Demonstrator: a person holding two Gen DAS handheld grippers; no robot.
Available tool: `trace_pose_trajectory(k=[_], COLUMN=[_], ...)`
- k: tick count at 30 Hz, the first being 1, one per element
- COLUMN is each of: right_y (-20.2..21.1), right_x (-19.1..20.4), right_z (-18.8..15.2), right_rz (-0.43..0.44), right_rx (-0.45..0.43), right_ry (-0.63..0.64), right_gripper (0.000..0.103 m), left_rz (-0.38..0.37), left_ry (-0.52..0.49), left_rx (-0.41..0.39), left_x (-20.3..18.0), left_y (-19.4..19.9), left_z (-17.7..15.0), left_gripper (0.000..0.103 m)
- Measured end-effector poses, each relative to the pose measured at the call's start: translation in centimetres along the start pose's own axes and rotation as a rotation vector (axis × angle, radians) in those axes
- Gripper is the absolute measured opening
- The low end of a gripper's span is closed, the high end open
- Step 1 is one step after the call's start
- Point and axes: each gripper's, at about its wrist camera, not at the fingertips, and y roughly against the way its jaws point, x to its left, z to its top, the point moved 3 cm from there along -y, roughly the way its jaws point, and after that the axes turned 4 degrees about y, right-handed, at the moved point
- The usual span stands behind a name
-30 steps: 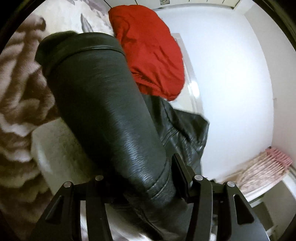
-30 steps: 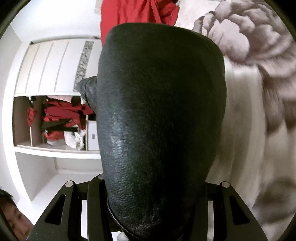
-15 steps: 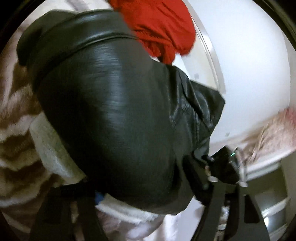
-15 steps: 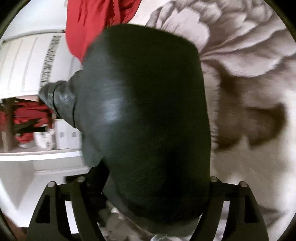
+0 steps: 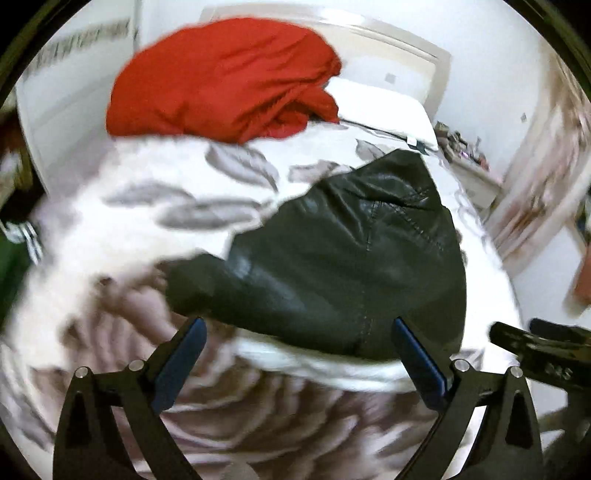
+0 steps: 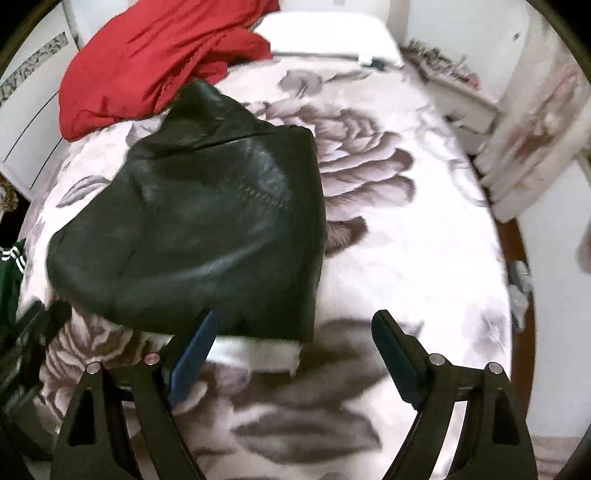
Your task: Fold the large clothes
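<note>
A black leather jacket [image 5: 332,266] [image 6: 207,221] lies folded on the flowered bed blanket [image 6: 388,229], with a white fleecy layer [image 6: 258,347] showing under its near edge. My left gripper [image 5: 299,332] hovers above the jacket's near edge, jaws opening wide, and its blue pads [image 5: 181,358] touch nothing. My right gripper [image 6: 295,317] hangs over the jacket's near right corner, jaws also opening, with nothing gripped. Each gripper shows at the edge of the other's view: the right gripper [image 5: 535,347] and the left gripper [image 6: 29,325].
A crumpled red garment [image 5: 221,81] [image 6: 155,55] lies at the bed's far end beside a white pillow [image 6: 325,33]. A green garment with white stripes [image 6: 9,273] hangs at the left edge. A cluttered bedside table [image 6: 450,74] and a curtain [image 6: 535,129] stand to the right.
Both grippers have let go of the black jacket, opened and pulled up and back. The jacket, which filled both views, now lies folded on the blanket.
</note>
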Motion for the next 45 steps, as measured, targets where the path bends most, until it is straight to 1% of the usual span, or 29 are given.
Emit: trace_pose_trajectory(k=[1, 2, 3, 5, 7, 8, 9, 11, 12, 13, 14, 16, 17, 18, 21, 22, 24, 29, 30, 32, 35, 37, 43, 45], right_y=[1.5, 2.8, 4.2, 7.8, 11.8, 13.7, 16.1, 20.6, 23.0, 25.7, 27.6, 32.6, 34.4, 36.8, 42.8, 44.7, 48.6, 56.3, 57.7, 60.1, 63.0, 64.7, 67.8, 68.4], right_x=[0.2, 0.8, 1.7, 2.6, 3.9, 4.2, 4.6, 4.9, 5.1, 5.4, 5.2, 5.3, 5.3, 5.3, 4.6, 4.6, 4.5, 5.0, 5.0, 4.9, 4.8, 4.8, 4.3, 4.2], right_z=[-0.8, -1.6, -3.3, -4.6, -5.5, -6.1, -6.7, -8.0, -8.6, -9.3, -10.2, -11.6, -12.2, -12.9, -15.2, -15.8, -17.1, -19.6, -20.1, -21.1, -22.4, -23.3, -25.4, -25.5], right_rz=[-0.013, -0.022, -0.036, -0.046, -0.053, -0.063, -0.078, -0.083, -0.09, -0.104, -0.11, -0.119, -0.125, -0.124, -0.132, -0.135, -0.135, -0.134, -0.136, -0.136, -0.131, -0.13, -0.126, -0.12], right_rx=[-0.013, -0.024, -0.037, -0.052, -0.061, -0.075, -0.095, -0.124, -0.137, -0.151, -0.161, -0.193, -0.201, -0.213, -0.245, -0.261, -0.296, -0.356, -0.371, -0.393, -0.41, -0.422, -0.439, -0.45], right_ry=[-0.026, -0.041, -0.06, -0.098, -0.106, -0.104, -0.102, -0.102, -0.097, -0.089, -0.087, -0.085, -0.085, -0.087, -0.097, -0.098, -0.101, -0.08, -0.077, -0.074, -0.072, -0.064, -0.079, -0.086], right_gripper=[0.088, 0.088, 0.088, 0.088, 0.088, 0.088, 0.088, 0.088, 0.088, 0.088, 0.088, 0.088, 0.088, 0.088, 0.088, 0.088, 0.088, 0.088, 0.088, 0.088, 0.088, 0.092, 0.093, 0.094], left_rz=[0.009, 0.022, 0.027, 0.048, 0.063, 0.071, 0.08, 0.095, 0.099, 0.101, 0.097, 0.077, 0.07, 0.069, 0.054, 0.05, 0.047, 0.041, 0.034, 0.046, 0.038, 0.043, 0.069, 0.077], left_ry=[-0.014, -0.03, -0.04, -0.054, -0.069, -0.082, -0.094, -0.111, -0.116, -0.118, -0.117, -0.115, -0.117, -0.12, -0.114, -0.113, -0.111, -0.091, -0.09, -0.089, -0.084, -0.085, -0.089, -0.092], left_rx=[-0.001, 0.005, 0.009, 0.008, 0.009, -0.002, -0.008, -0.012, -0.012, -0.011, -0.007, -0.003, -0.007, -0.009, -0.023, -0.028, -0.054, -0.07, -0.079, -0.097, -0.103, -0.111, -0.135, -0.145], left_x=[-0.2, 0.0, 0.1, 0.0, 0.1, 0.0, -0.2, -0.5, -0.6, -0.7, -0.8, -1.2, -1.4, -1.5, -1.8, -1.8, -1.9, -2.2, -2.2, -2.4, -2.7, -2.9, -3.5, -3.6], left_y=[0.2, 1.7, 3.0, 4.9, 7.7, 9.9, 11.6, 14.7, 15.6, 17.5, 18.6, 21.9, 24.1, 25.4, 30.6, 31.7, 34.8, 39.9, 40.7, 42.3, 44.3, 45.3, 47.2, 47.6], left_z=[0.9, 0.9, 1.5, 2.1, 3.3, 3.4, 3.8, 3.7, 3.7, 3.6, 3.6, 3.3, 3.2, 3.1, 2.9, 2.8, 2.7, 2.2, 2.1, 1.9, 1.4, 1.2, 0.4, 0.2], left_gripper=[0.102, 0.102, 0.102, 0.102, 0.102, 0.102, 0.102, 0.102, 0.102, 0.102, 0.102, 0.102, 0.102, 0.102, 0.102, 0.102, 0.102, 0.102, 0.102, 0.102, 0.102, 0.102, 0.102, 0.102])
